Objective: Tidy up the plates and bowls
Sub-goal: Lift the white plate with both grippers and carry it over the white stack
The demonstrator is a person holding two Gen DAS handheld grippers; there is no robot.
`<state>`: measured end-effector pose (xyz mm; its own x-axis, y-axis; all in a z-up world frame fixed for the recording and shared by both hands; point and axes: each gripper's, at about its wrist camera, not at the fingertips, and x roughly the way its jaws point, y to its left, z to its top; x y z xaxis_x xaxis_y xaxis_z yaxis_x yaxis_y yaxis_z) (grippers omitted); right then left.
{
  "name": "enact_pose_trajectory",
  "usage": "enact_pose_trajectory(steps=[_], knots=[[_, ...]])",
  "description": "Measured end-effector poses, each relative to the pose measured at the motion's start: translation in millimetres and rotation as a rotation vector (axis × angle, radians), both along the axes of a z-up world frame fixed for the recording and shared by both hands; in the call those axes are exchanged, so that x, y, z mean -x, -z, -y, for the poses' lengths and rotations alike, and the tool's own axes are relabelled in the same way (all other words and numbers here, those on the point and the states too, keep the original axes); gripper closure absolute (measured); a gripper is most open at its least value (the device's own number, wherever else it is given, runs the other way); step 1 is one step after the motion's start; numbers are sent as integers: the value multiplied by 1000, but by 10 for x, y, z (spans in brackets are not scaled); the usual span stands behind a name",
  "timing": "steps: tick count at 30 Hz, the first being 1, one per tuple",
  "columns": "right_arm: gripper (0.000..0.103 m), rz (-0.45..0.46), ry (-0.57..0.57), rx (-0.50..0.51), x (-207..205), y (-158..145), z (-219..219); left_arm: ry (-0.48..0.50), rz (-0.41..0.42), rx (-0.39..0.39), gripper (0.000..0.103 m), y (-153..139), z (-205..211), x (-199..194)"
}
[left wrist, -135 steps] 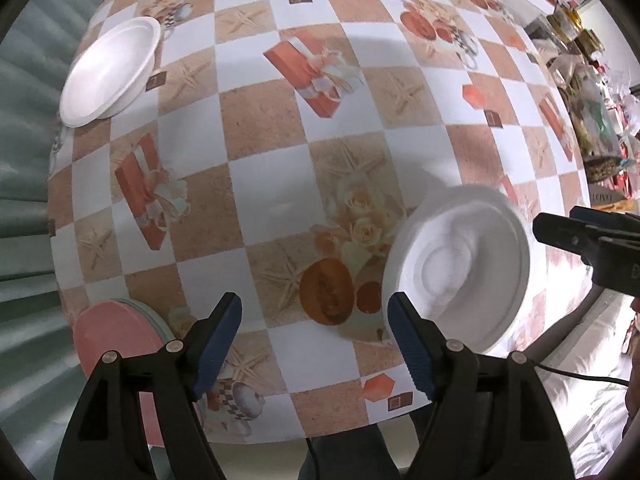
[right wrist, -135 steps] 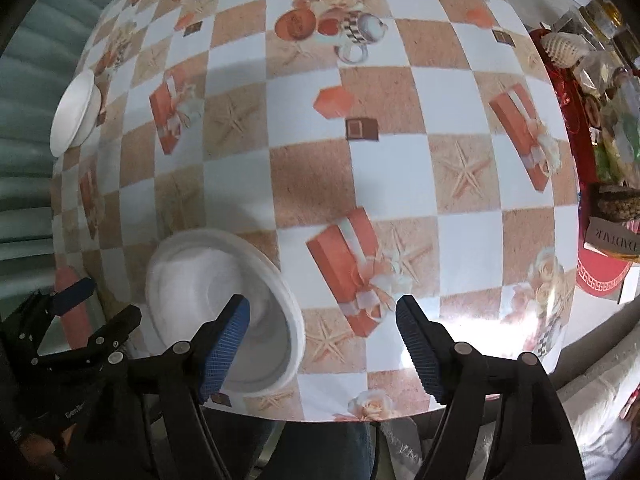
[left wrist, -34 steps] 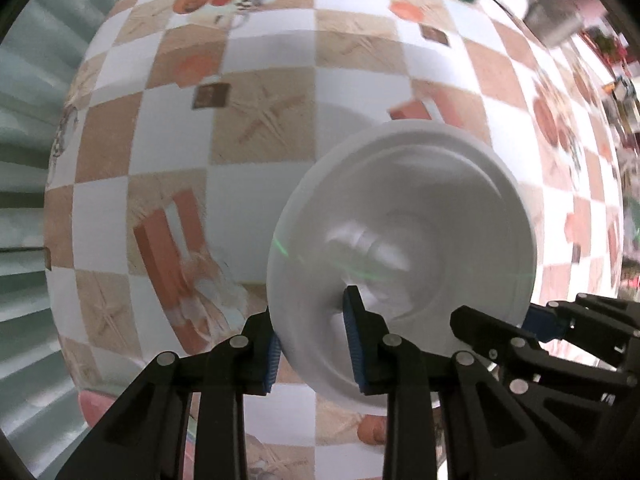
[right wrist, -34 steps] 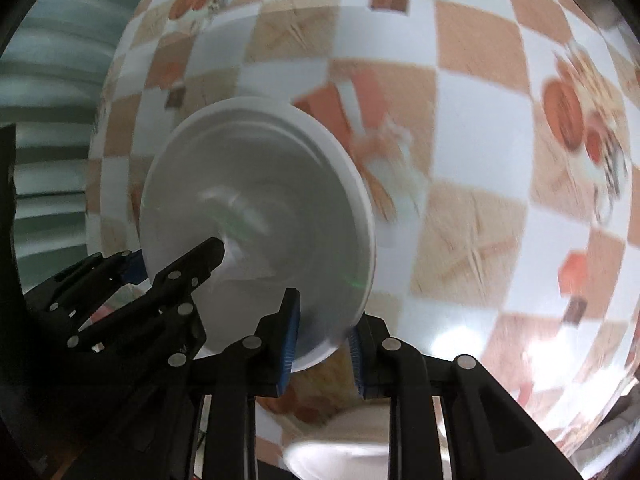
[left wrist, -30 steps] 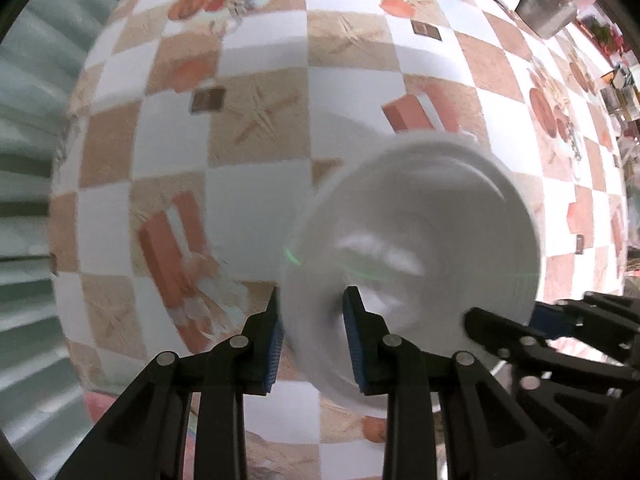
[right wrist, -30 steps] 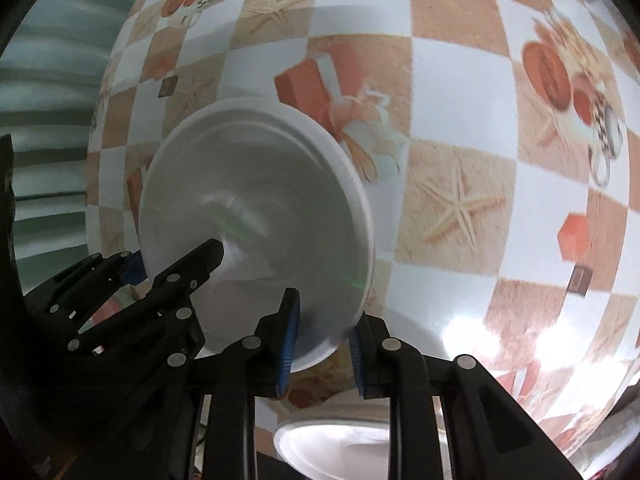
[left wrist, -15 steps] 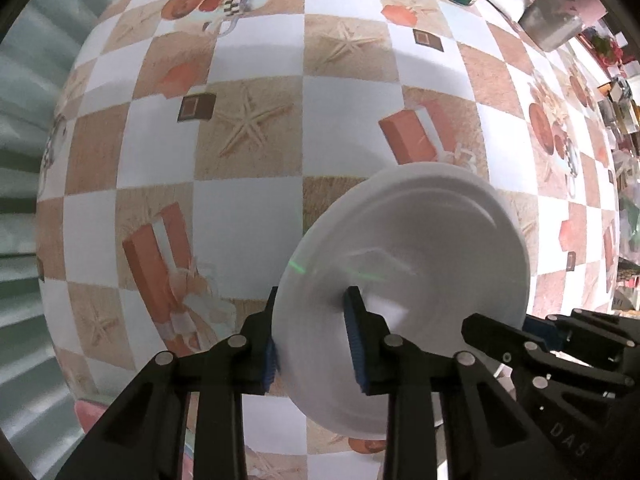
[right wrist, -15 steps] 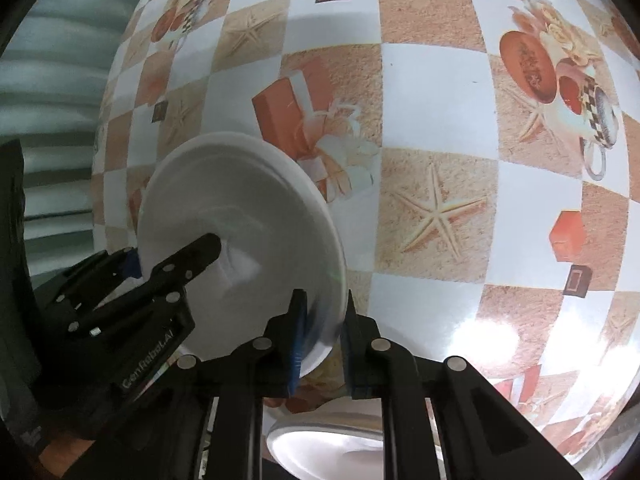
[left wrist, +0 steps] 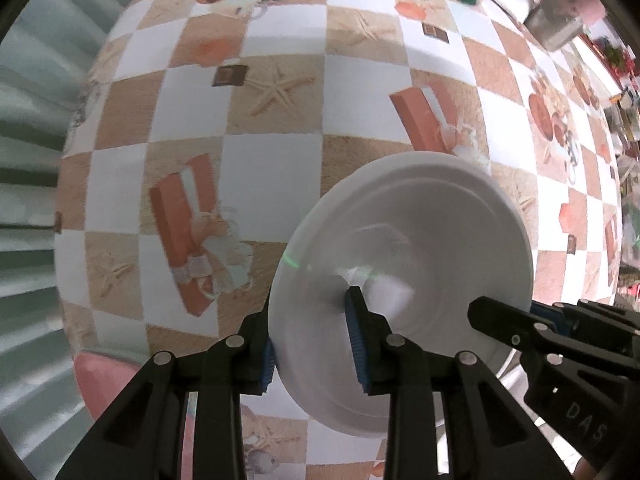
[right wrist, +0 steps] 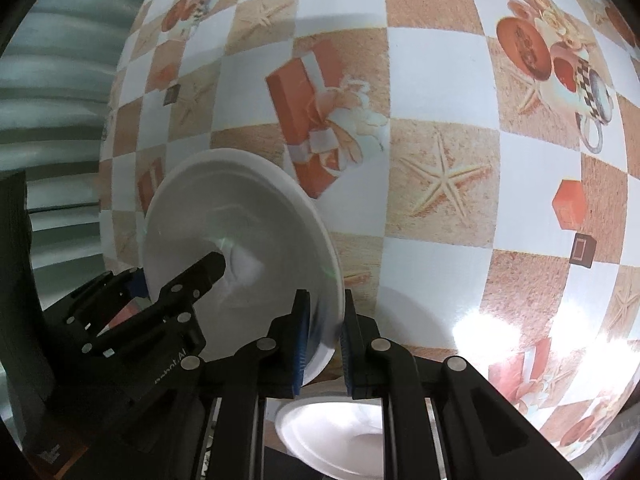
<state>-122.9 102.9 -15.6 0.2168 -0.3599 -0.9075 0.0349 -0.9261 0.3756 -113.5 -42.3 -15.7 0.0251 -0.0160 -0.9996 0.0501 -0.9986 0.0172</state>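
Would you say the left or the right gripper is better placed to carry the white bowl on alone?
Probably the left gripper: its pads clamp the white bowl deep over the wall, whereas the right gripper only pinches the thin rim.

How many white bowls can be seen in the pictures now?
2. One bowl is held up over the table by both tongs at its rim. A second bowl lies below the right tongs. Others may be hidden.

Left gripper (left wrist: pixel 310 334), right gripper (right wrist: pixel 323 334): black plastic linkage arms, silver rivets, blue ribbed pads (left wrist: pixel 356 340); partial white lettering at 4 o'clock.
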Motion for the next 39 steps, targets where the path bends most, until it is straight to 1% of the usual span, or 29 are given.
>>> enact_pose_trajectory(steps=[4,7,8,9,12,15,17,18,19,24,29,35,39], knots=[[86,-25,-1,14,4,-148,37,-21,-24,-8,69,-155,-1,-125],[86,-46,-3,20,-16,-289,1,-10,-40,-12,69,-319,-110,-163],[86,-54,-6,20,-24,-314,50,-3,-47,-13,69,-371,-156,-180],[86,-63,-6,17,-42,-366,30,0,-52,-14,69,-378,-99,-212],[86,-80,-1,10,-105,-489,-33,20,-66,-28,69,-536,-221,-284],[86,-91,13,0,-192,-589,-133,61,-76,-32,69,-592,-324,-346],[86,-104,15,-19,-269,-666,-204,106,-81,-27,69,-666,-395,-426],[86,-108,16,-28,-307,-695,-236,120,-84,-28,69,-708,-320,-445],[86,-111,14,-39,-342,-716,-251,141,-89,-28,69,-730,-355,-468],[86,-129,34,-95,-559,-822,-410,219,-87,-42,69,-771,-533,-623],[86,-116,87,-131,-739,-833,-596,324,-63,-48,69,-739,-771,-762],[86,-76,143,-147,-925,-764,-806,380,-31,-49,69,-623,-920,-810],[86,-52,165,-157,-1001,-679,-869,387,-4,-49,69,-536,-943,-815]])
